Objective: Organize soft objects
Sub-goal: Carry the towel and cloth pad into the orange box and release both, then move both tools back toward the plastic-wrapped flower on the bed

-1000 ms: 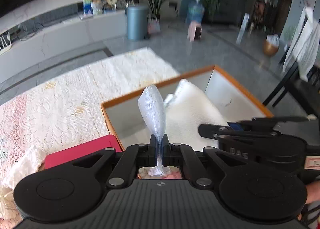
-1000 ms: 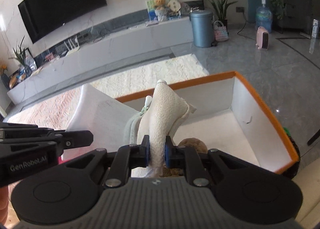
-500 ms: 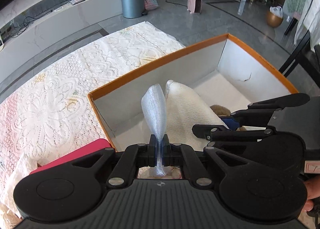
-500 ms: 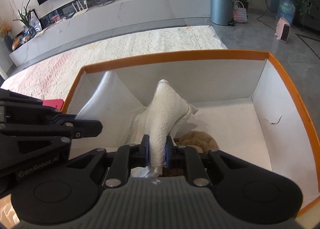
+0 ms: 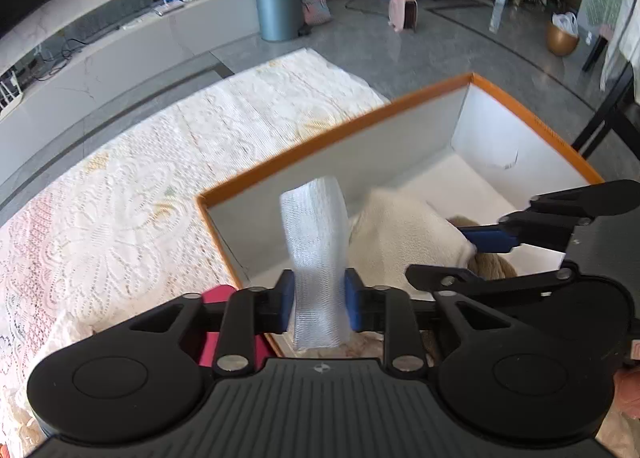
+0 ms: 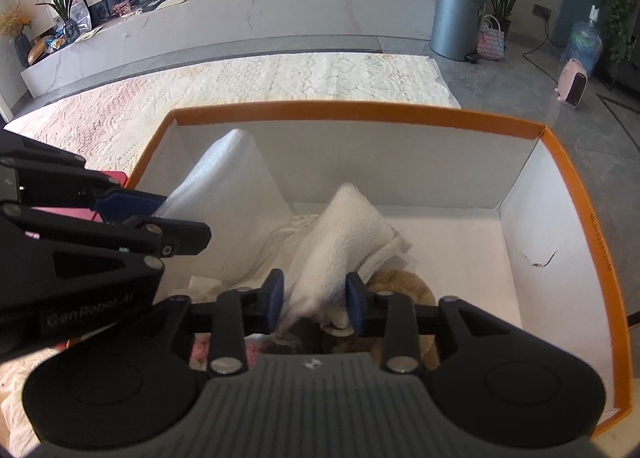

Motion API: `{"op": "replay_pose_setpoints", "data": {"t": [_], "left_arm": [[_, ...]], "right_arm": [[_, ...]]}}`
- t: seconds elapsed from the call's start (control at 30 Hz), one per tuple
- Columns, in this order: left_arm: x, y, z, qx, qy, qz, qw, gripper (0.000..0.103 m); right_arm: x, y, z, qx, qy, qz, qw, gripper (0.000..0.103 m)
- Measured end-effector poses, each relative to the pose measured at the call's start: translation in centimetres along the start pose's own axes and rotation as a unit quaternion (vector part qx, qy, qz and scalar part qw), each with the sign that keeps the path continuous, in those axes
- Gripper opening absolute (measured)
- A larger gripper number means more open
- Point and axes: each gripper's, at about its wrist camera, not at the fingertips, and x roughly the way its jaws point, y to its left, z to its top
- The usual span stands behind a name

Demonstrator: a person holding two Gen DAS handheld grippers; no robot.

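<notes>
An orange-rimmed white box (image 6: 360,113) lies below both grippers. My left gripper (image 5: 319,300) hangs over its left end, jaws opening, with a strip of white mesh cloth (image 5: 314,242) standing loose between the pads. My right gripper (image 6: 315,300) is inside the box, jaws opening as well, with a cream towel (image 6: 344,234) slack between its pads and a gap on the left side. Both pieces look like parts of one bundle draped down into the box. Under the towel a brown plush toy (image 6: 404,286) rests on the box floor.
A pink-red flat object (image 5: 218,294) lies against the box's left wall. A lace-patterned cream cloth (image 5: 160,177) covers the surface beyond. Further off are a grey bin (image 5: 278,5), a pink heater (image 5: 404,11) and a long white TV bench (image 6: 240,13).
Both grippers, clamped on the cloth before, now have their jaws apart and the cloth hangs loose. Both hands came forward and lower over the box.
</notes>
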Motion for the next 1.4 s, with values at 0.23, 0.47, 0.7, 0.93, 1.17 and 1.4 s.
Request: {"op": "replay_pose_setpoints", "data": {"t": [0.23, 0.47, 0.7, 0.93, 1.17, 1.4], "left_arm": [[-2.9, 1.0, -0.4, -0.02, -0.037, -0.001, 0.9991, 0.053], [-7.2, 2.8, -2.6, -0.061, -0.096, -0.017, 0.9934, 0.056], [-11.4, 5.0, -6.2, -0.104, -0.149, 0.001, 0.9834, 0.056], [-14.2, 8.0, -11.6, -0.16, -0.161, 0.05, 0.9727, 0.056], [-15.7, 12.3, -15.7, -0.205, -0.143, 0.097, 0.9634, 0.056], [-16.9, 16.5, -18.7, -0.241, -0.143, 0.113, 0.9533, 0.056]], "right_arm": [[-2.8, 0.3, 0.3, -0.026, -0.007, -0.009, 1.0, 0.065], [-6.3, 1.6, -0.4, -0.027, -0.036, -0.021, 0.999, 0.076], [-9.9, 4.6, -2.3, 0.023, -0.092, -0.017, 0.995, 0.081], [-11.6, 10.1, -4.9, 0.042, -0.129, 0.009, 0.991, 0.083], [-11.7, 16.3, -5.8, 0.003, -0.144, 0.038, 0.989, 0.083], [-10.7, 22.2, -4.9, -0.059, -0.143, 0.066, 0.986, 0.083]]}}
